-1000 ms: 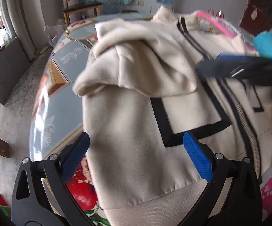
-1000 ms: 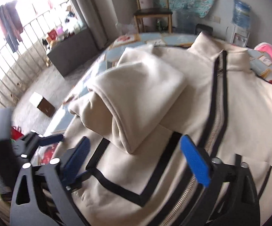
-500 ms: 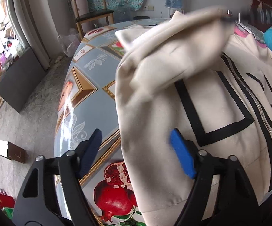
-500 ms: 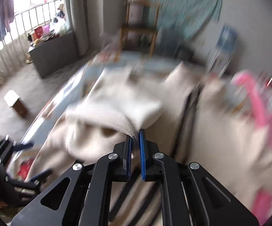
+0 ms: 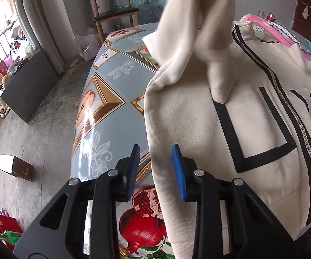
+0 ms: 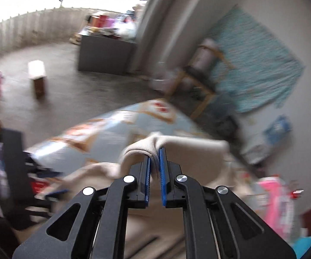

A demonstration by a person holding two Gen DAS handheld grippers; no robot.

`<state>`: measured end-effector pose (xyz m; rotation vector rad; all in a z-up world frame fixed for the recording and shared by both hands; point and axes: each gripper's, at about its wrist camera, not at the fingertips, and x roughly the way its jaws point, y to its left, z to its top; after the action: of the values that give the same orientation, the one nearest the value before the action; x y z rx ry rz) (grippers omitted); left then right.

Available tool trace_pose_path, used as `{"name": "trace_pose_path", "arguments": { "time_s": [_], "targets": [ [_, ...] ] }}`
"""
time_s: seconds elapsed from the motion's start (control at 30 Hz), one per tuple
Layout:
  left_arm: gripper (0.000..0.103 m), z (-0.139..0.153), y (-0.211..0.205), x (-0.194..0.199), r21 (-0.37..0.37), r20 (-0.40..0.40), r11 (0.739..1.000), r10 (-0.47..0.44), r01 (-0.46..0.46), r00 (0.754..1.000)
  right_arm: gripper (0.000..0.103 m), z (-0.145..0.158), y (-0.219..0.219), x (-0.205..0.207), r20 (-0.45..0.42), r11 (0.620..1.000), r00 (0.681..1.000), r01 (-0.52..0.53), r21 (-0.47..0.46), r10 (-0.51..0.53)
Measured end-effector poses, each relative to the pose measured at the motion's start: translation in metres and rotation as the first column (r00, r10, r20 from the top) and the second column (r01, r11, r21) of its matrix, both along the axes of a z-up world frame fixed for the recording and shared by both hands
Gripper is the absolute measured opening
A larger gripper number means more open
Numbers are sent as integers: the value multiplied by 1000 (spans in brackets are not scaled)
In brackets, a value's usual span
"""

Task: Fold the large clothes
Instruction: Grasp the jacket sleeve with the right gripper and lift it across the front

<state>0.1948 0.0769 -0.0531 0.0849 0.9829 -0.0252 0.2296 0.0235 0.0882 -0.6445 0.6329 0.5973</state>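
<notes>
Jacket (image 5: 252, 129), cream with black stripes and a zipper, lies spread front-up on the tabletop (image 5: 103, 108), covering its right part in the left wrist view. One sleeve (image 5: 198, 32) is lifted off the body and hangs from above the frame, its folds drooping onto the chest near a black stripe. In the right wrist view, which is blurred, the right gripper (image 6: 154, 161) has its jaws closed on a bunched fold of that cream sleeve (image 6: 151, 146); the fabric wraps over the blue pads (image 6: 162, 172) and trails down to the rest of the garment below. The left gripper (image 5: 155, 168) has its jaws parted and holds nothing; the jacket's left edge runs down between them, with the right pad over cloth and the left pad over bare tabletop. I cannot tell whether the pads touch the fabric. The tabletop cover is pale blue with gold frames and a pomegranate (image 5: 142, 228) print close to the left gripper. Beyond stand a chair (image 5: 114, 15) and a dark cabinet (image 5: 26, 86) on the floor.
</notes>
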Motion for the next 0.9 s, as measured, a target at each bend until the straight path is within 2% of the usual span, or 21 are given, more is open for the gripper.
{"name": "trace_pose_path", "arguments": {
  "time_s": [0.03,0.07,0.1,0.13,0.17,0.23,0.3,0.33,0.37,0.43,0.57,0.7,0.9],
  "targets": [
    [30,0,-1,-1,2,2,1000,-1,1,1000,19,-6,1,2,-49,999,999,-15,37,16],
    [29,1,-2,-1,5,3,1000,-1,1,1000,37,-10,1,5,-100,997,995,-15,73,23],
    [30,1,-3,-1,7,2,1000,-3,3,1000,49,-14,-2,10,-147,995,989,-8,104,23],
    [30,1,-3,0,9,2,1000,-3,3,1000,65,-17,-8,12,-170,992,985,5,126,17],
    [30,0,-3,0,10,0,1000,-2,2,1000,67,-15,-20,16,-191,984,982,36,176,-1],
    [30,-1,-4,1,6,-5,1000,0,0,1000,69,-10,-42,19,-230,959,973,78,271,-14],
    [30,-1,-3,2,8,-4,1000,2,-2,1000,71,-5,-77,23,-298,904,954,152,401,-28],
    [30,-2,-3,2,9,-3,1000,2,-2,1000,71,-6,-93,22,-324,876,945,193,443,-44],
    [30,-1,-2,4,9,-3,1000,3,-3,1000,71,-10,-105,20,-339,866,938,222,448,-66],
    [30,-1,-1,7,15,-1,1000,4,-4,1000,71,-22,-111,18,-351,878,932,240,414,-89],
    [29,-2,-2,14,36,2,999,5,-5,1000,71,-67,-96,1,-417,925,905,223,307,-80],
    [29,2,1,29,43,10,999,4,-5,1000,71,-99,-79,1,-459,938,883,234,256,-95],
    [29,6,7,60,31,0,999,27,-27,1000,71,-119,-54,12,-379,962,910,235,139,-168]
  ]
}}
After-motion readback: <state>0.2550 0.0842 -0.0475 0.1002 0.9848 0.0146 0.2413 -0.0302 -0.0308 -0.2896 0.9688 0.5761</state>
